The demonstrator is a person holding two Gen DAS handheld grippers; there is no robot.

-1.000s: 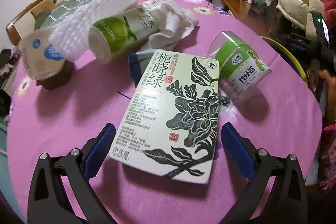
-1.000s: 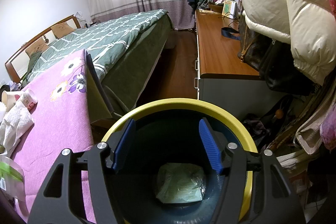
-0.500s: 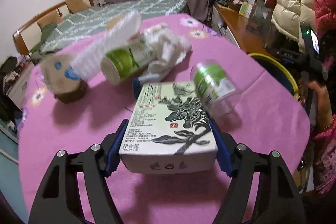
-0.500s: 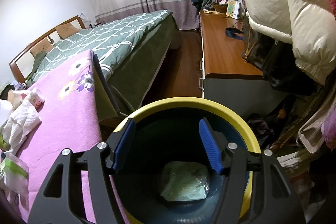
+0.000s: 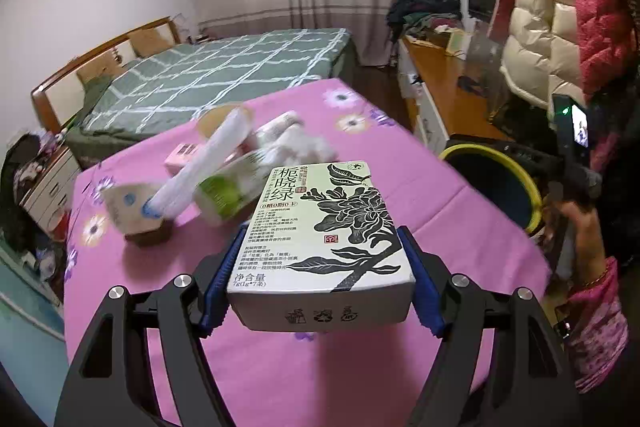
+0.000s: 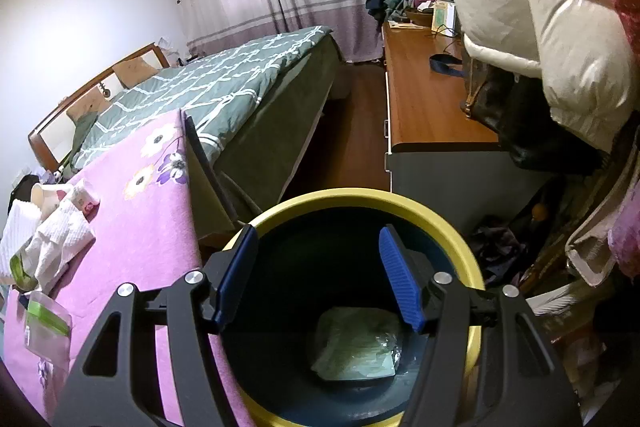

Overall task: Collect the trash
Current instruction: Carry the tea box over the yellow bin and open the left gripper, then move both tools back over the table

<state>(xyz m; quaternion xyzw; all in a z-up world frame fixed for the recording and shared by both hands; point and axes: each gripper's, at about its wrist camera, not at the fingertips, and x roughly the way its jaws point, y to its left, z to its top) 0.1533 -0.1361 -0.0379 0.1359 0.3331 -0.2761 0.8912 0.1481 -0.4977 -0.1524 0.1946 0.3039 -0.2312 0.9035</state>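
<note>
My left gripper [image 5: 320,259] is shut on a pale green tea box [image 5: 324,231] with a black flower print and holds it above the pink table [image 5: 320,379]. More trash lies behind it: a green-capped bottle [image 5: 228,191], white tissue [image 5: 296,143], a foam sheet [image 5: 204,163], a paper cup [image 5: 128,207]. My right gripper [image 6: 318,275] is open and empty, over the yellow-rimmed bin [image 6: 400,203]. A greenish packet [image 6: 356,347] lies in the bin. The bin also shows in the left wrist view [image 5: 520,171], at the table's right edge.
In the right wrist view a clear green-labelled cup [image 6: 44,323] and tissue [image 6: 60,247] lie on the table at left. A green bed [image 5: 224,67] stands behind the table. A wooden sideboard [image 6: 424,99] and hanging down jackets [image 6: 540,7] are at right.
My left gripper closed on the tea box and lifted it off the table. The right gripper stayed open over the bin, shifting only slightly.
</note>
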